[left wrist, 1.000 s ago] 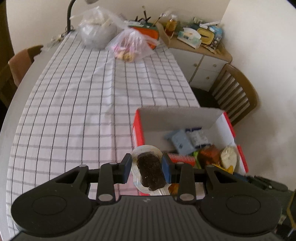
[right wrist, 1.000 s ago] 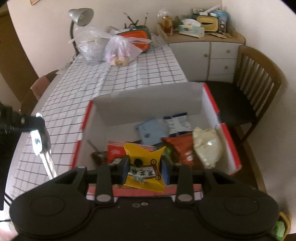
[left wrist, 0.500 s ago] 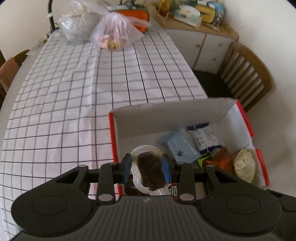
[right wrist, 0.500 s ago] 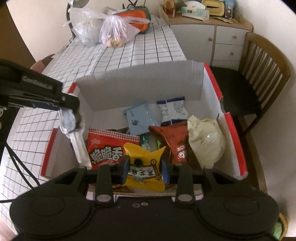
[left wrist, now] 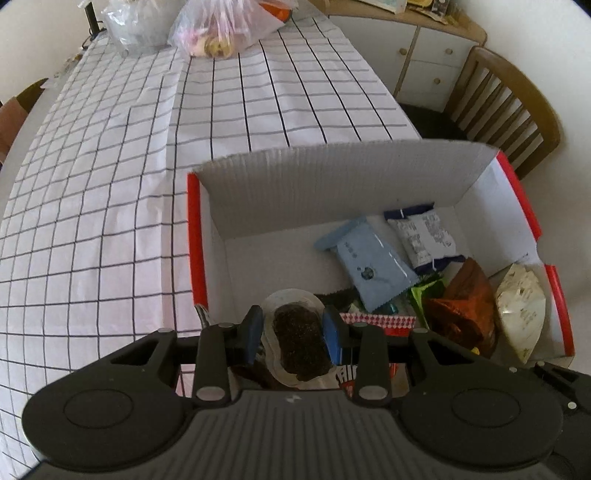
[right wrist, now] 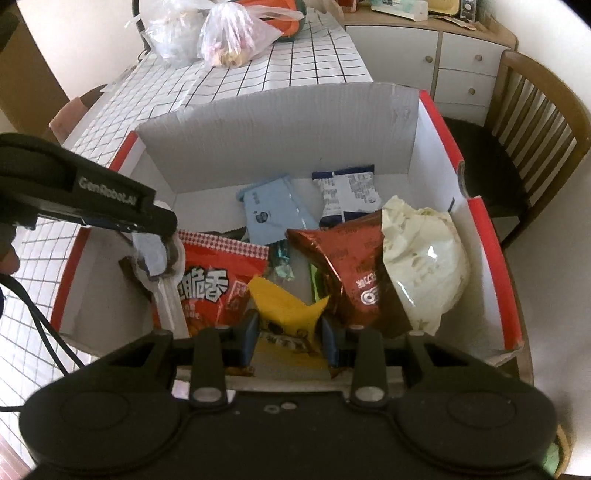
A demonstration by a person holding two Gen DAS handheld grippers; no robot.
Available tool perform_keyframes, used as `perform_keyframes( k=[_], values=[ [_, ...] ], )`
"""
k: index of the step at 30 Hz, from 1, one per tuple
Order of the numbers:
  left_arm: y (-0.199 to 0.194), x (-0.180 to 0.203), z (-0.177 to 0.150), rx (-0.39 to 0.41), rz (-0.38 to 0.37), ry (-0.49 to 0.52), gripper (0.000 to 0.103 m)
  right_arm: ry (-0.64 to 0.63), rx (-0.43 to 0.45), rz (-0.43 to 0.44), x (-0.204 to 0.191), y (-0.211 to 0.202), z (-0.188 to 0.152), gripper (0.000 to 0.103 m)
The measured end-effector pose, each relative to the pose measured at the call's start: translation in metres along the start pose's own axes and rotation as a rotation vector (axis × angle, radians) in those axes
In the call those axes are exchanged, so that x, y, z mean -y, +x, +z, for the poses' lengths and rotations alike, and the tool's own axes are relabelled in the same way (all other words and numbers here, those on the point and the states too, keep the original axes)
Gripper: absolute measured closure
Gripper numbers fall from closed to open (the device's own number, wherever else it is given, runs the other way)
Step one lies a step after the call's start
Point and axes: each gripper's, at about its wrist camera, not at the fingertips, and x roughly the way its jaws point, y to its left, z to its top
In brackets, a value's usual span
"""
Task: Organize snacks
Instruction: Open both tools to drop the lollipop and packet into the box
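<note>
Box (right wrist: 491, 258) sits on the table (left wrist: 92, 221) at its near right corner. Two bags (left wrist: 225, 29) on the table at 11 o'clock from the box, far end. Chair (right wrist: 535, 122) at 2 o'clock, cabinet (right wrist: 461, 55) behind it. Inside the box: two flat packets (right wrist: 273, 210) toward 12, puffed pouch (right wrist: 421, 258) at 3, large packet (right wrist: 218, 280) at 9, another pouch (right wrist: 351, 273) between them.
</note>
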Motion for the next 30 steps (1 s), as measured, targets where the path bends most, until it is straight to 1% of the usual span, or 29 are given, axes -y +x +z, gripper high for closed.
perform_keyframes(
  k=[4,11,14,16,18,23,26,30],
  values=[
    [0.004,0.0,-0.005,-0.01,0.001,-0.002,0.068,-0.004,-0.003,0.013,-0.001,-0.001,-0.001,0.069],
    [-0.001,-0.004,-0.014,0.017,-0.006,-0.018,0.067,0.004,0.026,0.037,0.004,-0.014,-0.003,0.068],
    [-0.009,-0.007,-0.019,0.042,-0.012,-0.032,0.061,0.012,0.04,0.048,0.006,-0.022,-0.003,0.067],
    [-0.017,-0.009,-0.022,0.063,-0.029,-0.04,0.056,0.012,0.058,0.06,0.006,-0.028,-0.004,0.066],
    [-0.024,-0.01,-0.027,0.087,-0.027,-0.039,0.046,0.008,0.078,0.074,0.005,-0.035,-0.005,0.065],
    [-0.044,-0.012,-0.038,0.131,-0.051,-0.034,0.045,-0.014,0.139,0.084,0.001,-0.053,-0.007,0.062],
    [-0.057,-0.013,-0.046,0.16,-0.048,-0.02,0.04,-0.022,0.181,0.09,-0.002,-0.064,-0.009,0.06],
    [-0.075,-0.015,-0.056,0.204,-0.052,0.011,0.04,-0.037,0.221,0.083,-0.008,-0.075,-0.014,0.059]
  ],
)
